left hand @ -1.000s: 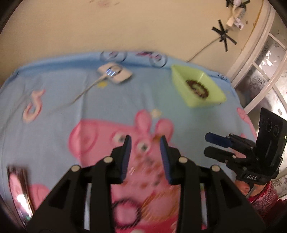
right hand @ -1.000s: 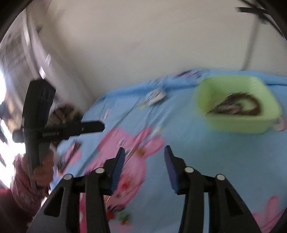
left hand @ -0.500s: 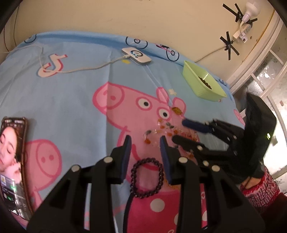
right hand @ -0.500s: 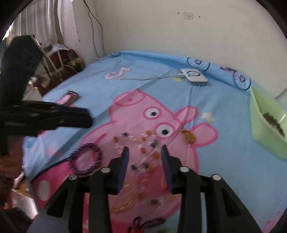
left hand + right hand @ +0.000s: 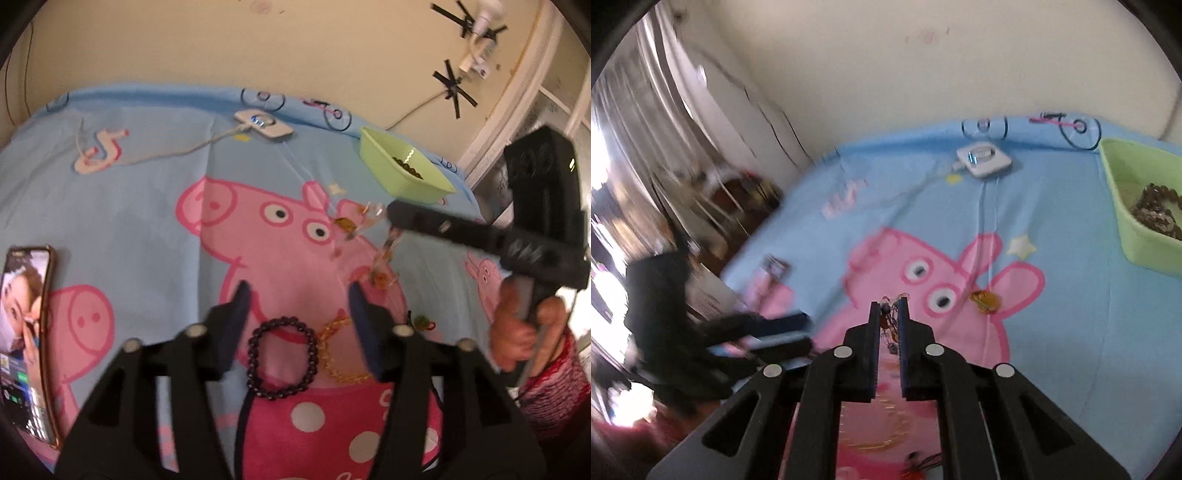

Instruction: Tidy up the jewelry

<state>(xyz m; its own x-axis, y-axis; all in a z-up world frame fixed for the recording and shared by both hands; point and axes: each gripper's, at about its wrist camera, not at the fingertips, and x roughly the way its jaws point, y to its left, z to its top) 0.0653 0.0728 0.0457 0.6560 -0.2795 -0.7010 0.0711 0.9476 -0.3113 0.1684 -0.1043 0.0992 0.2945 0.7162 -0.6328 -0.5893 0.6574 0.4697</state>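
Hanging from the right gripper (image 5: pixel 888 308), whose pads are pinched together on it, a beaded chain (image 5: pixel 384 254) of clear and amber pieces is dangling down to the blue cartoon-pig bedsheet (image 5: pixel 147 206); in the left wrist view its lower end is still trailing on the sheet. A hand (image 5: pixel 517 332) at the right edge is gripping that tool's handle. The left gripper (image 5: pixel 299 295) is hovering near the camera with its jaws opening and nothing between them; beyond its tips a dark beaded bracelet (image 5: pixel 282 362) is lying flat on the pink print, with a thin gold chain (image 5: pixel 340 354) just beside it on the right, touching or nearly so. A small amber piece (image 5: pixel 985 300) is resting on the pig's ear, apart from the rest. Far to the right, near the wall, a green tray (image 5: pixel 388 170) is sitting on the sheet with a dark beaded piece already inside it. A white charger puck (image 5: pixel 263 124) with its cable is lying at the far edge of the bed, and a phone (image 5: pixel 26 332) with a lit screen is lying at the near left.
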